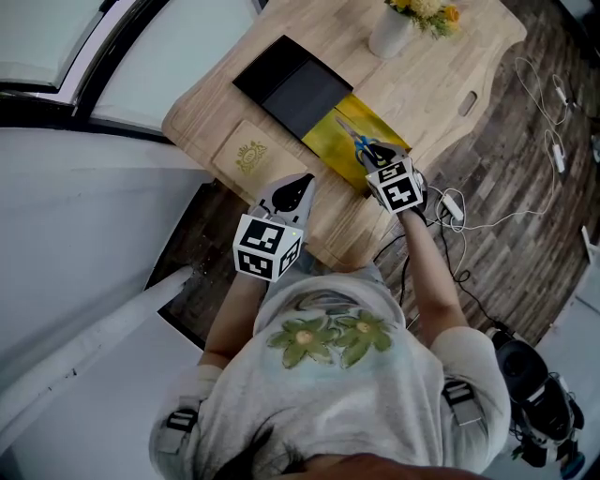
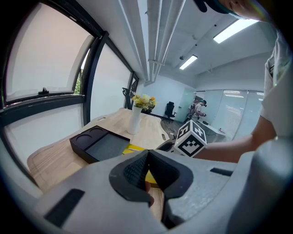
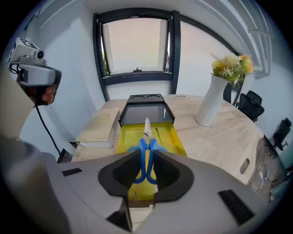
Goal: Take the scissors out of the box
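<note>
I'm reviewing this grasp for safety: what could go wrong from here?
The right gripper pinches the scissors only by the blue handles, blades pointing ahead, so they might pivot or slip. The tip points toward the black tray and could catch on it. The left gripper is shut and off the yellow box, so the box might drag along.

In my head view the top edge cut off the flowers (image 1: 427, 13), and the right gripper (image 1: 380, 164) hid part of the scissors (image 1: 357, 139) handles from me.
</note>
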